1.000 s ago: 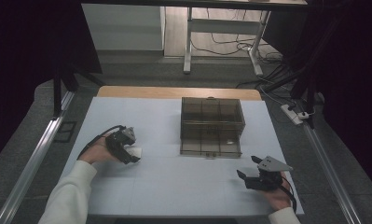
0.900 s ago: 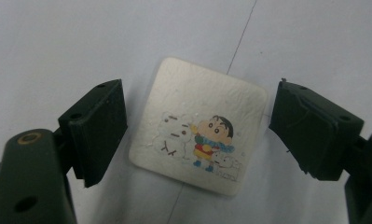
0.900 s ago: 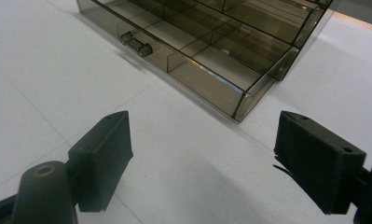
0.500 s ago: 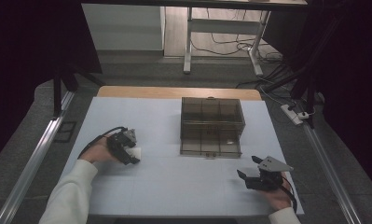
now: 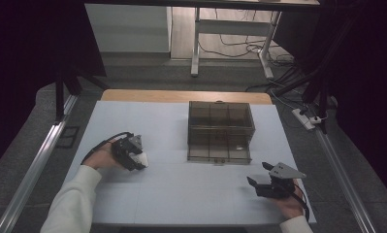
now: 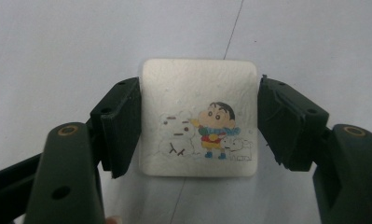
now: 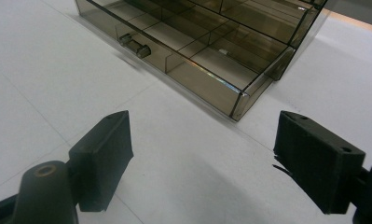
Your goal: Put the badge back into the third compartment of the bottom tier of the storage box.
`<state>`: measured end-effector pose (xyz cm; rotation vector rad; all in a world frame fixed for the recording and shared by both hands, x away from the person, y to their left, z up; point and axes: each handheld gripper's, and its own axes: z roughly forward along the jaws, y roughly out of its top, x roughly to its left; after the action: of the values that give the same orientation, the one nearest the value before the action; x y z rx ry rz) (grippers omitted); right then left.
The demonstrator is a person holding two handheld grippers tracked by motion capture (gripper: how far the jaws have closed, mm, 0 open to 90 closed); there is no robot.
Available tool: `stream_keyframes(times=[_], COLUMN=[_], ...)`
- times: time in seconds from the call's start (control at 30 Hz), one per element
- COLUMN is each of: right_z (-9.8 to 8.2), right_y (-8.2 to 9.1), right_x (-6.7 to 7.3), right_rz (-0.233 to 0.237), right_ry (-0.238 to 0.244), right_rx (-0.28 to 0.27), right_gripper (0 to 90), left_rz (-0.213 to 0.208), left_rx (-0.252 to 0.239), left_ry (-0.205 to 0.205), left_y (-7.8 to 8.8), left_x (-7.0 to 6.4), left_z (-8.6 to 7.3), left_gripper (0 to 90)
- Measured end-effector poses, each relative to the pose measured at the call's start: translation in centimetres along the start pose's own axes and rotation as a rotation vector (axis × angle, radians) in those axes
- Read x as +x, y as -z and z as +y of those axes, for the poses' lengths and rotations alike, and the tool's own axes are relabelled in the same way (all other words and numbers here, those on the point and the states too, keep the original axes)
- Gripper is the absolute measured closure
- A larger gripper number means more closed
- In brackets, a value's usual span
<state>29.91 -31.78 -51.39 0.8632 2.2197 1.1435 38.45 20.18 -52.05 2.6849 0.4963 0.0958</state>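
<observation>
Hugging the small white square packet (image 6: 200, 116) with a cartoon picture, the left tool (image 5: 131, 153) sits left of the smoky clear plastic drawer box (image 5: 220, 131), perhaps to lift it, while the right tool (image 5: 271, 183) waits wide open and empty.

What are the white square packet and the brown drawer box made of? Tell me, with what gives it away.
White square packet: probably soft paper tissue in a thin wrapper; matte, dimpled surface, rounded corners, printed cartoon. The left gripper has a jaw at each side edge.

Brown drawer box: likely hard smoked plastic; see-through, glossy, with sharp edges, inner dividers and a clear handle.
</observation>
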Motion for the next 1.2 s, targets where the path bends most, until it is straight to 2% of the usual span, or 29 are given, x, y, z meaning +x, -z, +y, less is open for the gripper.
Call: stream_keyframes(times=[0.13,0.47,0.63,0.8,1.03,1.2], right_z=[0.0,0.0,0.0,0.0,0.0,0.0], right_y=[0.0,0.0,0.0,0.0,0.0,0.0], right_x=[0.0,-0.1,-0.1,-0.1,-0.1,-0.1], right_rz=[0.000,0.002,0.003,0.006,0.006,0.006], right_ry=[0.000,-0.001,0.000,-0.001,-0.004,-0.004], right_rx=[-0.002,-0.006,-0.010,-0.006,-0.013,-0.010], right_gripper=[19.2,19.2,19.2,19.3,19.3,19.3], left_rz=[0.003,0.010,0.013,0.019,0.027,0.037], left_rx=[-0.008,-0.119,-0.154,-0.178,-0.228,-0.247], left_ry=[0.012,0.091,0.123,0.133,0.181,0.187], left_y=[0.1,1.1,1.6,2.1,2.7,3.0], left_x=[0.0,-0.1,-0.3,-0.6,-0.9,-1.2], left_z=[-0.1,-0.6,-0.6,-0.7,-0.5,-0.2], left_gripper=[33.2,33.1,33.1,33.1,33.1,33.1])
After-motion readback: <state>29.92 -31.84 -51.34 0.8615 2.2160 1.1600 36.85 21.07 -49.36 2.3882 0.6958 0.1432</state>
